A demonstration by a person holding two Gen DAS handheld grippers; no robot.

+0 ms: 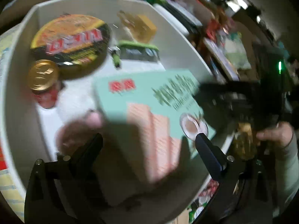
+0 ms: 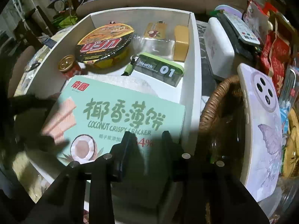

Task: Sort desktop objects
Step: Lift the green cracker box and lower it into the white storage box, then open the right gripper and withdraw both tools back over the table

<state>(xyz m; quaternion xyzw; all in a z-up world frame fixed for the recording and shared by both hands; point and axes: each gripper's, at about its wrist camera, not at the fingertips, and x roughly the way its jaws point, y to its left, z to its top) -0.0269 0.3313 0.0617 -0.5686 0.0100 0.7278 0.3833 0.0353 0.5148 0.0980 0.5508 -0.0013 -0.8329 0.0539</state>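
Note:
A mint-green coconut cracker box (image 2: pixel 119 119) hangs tilted over the front of a white storage box (image 2: pixel 195 59). My right gripper (image 2: pixel 146 136) is shut on the cracker box's near edge. In the left wrist view the cracker box (image 1: pixel 149 104) fills the middle, blurred. My left gripper (image 1: pixel 149 140) is open, its fingers on either side of the cracker box's near end, and I cannot tell if they touch it. The right gripper (image 1: pixel 224 100) shows at the cracker box's right edge.
The white box (image 1: pixel 22 43) holds an instant-noodle bowl (image 2: pixel 104 44), a gold-lidded jar (image 2: pixel 69 66), a green-rimmed Health case (image 2: pixel 160 69), a yellow block (image 2: pixel 181 43) and a small packet (image 2: pixel 155 30). A wicker basket (image 2: pixel 214 100), a phone case (image 2: pixel 261 127) and snack packs lie to the right.

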